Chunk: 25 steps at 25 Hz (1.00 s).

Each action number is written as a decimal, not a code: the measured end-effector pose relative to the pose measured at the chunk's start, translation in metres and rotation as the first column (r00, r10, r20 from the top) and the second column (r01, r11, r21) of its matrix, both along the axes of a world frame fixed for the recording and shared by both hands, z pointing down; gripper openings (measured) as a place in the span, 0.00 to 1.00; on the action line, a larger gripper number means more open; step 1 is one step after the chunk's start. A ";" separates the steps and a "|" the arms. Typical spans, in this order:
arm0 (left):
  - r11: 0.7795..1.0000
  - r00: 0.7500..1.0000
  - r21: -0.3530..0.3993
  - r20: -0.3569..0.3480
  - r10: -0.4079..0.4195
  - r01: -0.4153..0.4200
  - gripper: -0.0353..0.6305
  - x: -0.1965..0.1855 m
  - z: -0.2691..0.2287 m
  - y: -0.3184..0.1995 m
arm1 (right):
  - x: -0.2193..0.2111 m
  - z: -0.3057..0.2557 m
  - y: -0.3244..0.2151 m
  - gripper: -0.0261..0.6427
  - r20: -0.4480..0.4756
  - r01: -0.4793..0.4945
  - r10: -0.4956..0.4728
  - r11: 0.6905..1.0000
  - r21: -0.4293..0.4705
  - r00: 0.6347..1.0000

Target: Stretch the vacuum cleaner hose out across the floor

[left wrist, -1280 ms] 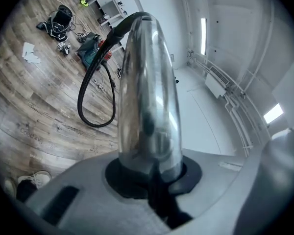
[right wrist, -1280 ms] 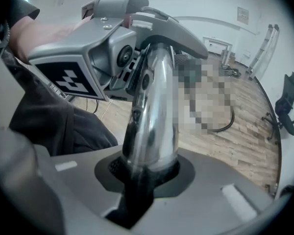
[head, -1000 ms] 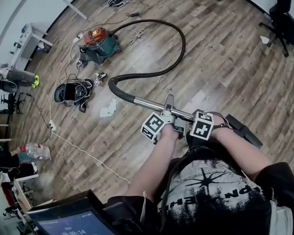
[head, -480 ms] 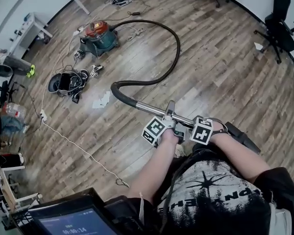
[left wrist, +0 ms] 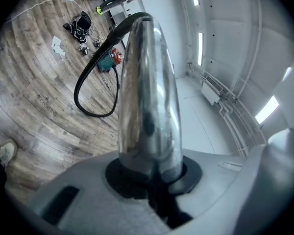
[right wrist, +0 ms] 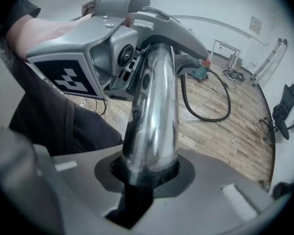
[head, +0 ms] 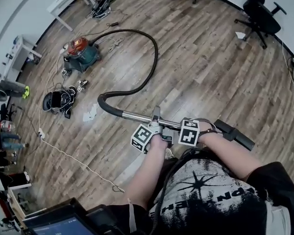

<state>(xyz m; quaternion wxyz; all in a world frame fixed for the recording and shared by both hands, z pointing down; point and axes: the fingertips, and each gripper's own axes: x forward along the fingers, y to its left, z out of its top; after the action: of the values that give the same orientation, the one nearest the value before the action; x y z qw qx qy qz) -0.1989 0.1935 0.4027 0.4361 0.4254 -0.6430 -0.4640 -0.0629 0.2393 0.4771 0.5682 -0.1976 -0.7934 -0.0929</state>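
The red and teal vacuum cleaner stands on the wood floor at the upper left. Its black hose arcs away to the right and bends back to a chrome wand, seen close up as a chrome wand in the left gripper view. My left gripper is shut on the wand. Just to its right, my right gripper is shut on the same wand, and the black floor nozzle sticks out beyond it. Both jaw pairs wrap the tube in the gripper views.
Two office chairs stand at the top right. A tangle of cables and gear and paper scraps lie left of the hose. A white table is at the top left, a white cord crosses the floor, and a screen sits bottom left.
Both grippers have carried the wand farther from the vacuum body, which now lies farther off toward the upper left. The hose's curve has opened and lengthened.
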 end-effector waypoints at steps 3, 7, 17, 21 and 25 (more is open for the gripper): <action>1.000 1.000 0.007 0.005 -0.024 0.024 0.12 0.055 -0.006 -0.031 | 0.056 -0.006 -0.034 0.17 0.007 0.024 -0.024 1.000 0.000 1.000; 0.998 0.998 -0.019 -0.010 -0.061 0.061 0.12 0.127 0.000 -0.060 | 0.130 -0.003 -0.067 0.17 -0.008 0.064 -0.064 0.998 -0.024 0.998; 0.991 0.993 -0.072 0.015 -0.115 0.116 0.12 0.219 0.003 -0.063 | 0.224 0.001 -0.072 0.17 0.014 0.126 -0.125 0.989 -0.083 0.992; 0.989 0.991 -0.062 0.023 -0.134 0.135 0.12 0.234 -0.004 -0.050 | 0.239 -0.004 -0.062 0.17 0.023 0.143 -0.141 0.987 -0.074 0.990; 0.986 0.988 -0.064 0.028 -0.154 0.155 0.12 0.238 -0.005 -0.031 | 0.242 -0.004 -0.047 0.17 0.035 0.146 -0.145 0.988 -0.047 0.989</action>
<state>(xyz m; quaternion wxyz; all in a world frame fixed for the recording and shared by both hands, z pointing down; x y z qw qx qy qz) 0.0396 0.1625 0.3977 0.4049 0.3651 -0.6941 -0.4701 0.1796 0.1925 0.4734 0.5422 -0.2673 -0.7878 -0.1177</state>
